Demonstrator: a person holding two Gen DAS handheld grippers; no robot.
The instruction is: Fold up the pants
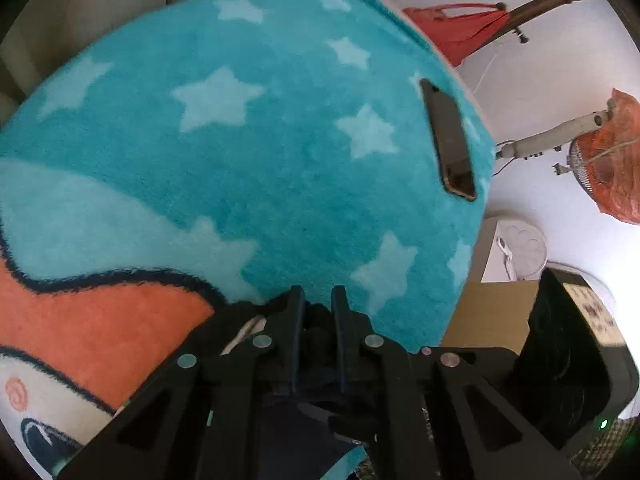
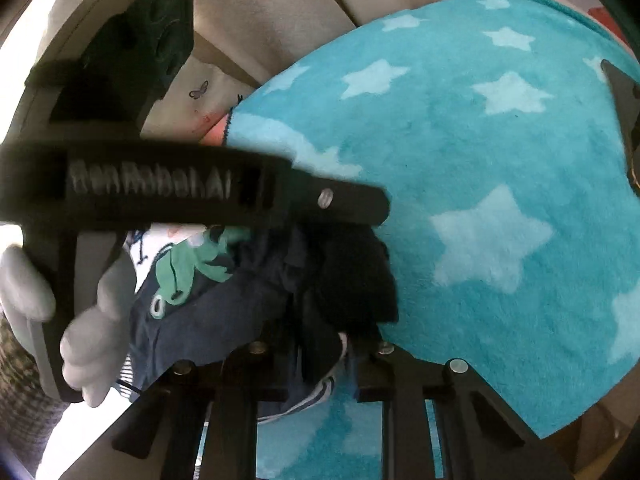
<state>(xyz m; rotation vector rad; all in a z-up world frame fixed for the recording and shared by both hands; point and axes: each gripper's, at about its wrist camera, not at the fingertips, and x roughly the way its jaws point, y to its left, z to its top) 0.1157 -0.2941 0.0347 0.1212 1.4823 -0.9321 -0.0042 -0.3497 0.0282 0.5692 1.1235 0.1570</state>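
A teal star-patterned blanket (image 1: 248,184) covers the surface under me, with an orange and white patch at its left edge; beyond its right edge are a white wall, a fan wrapped in orange plastic (image 1: 612,164) and a red bag (image 1: 460,28). A dark phone (image 1: 450,140) lies near that right edge. Beige cushions (image 2: 272,12) rise behind. My left gripper (image 1: 318,300) has its jaws nearly closed, pinching dark fabric of the navy pants (image 2: 240,300). My right gripper (image 2: 320,344) is likewise clamped on the bunched pants, which hang between both grippers above the blanket's near edge. The left gripper's body and gloved hand (image 2: 80,320) block my right camera's left side.
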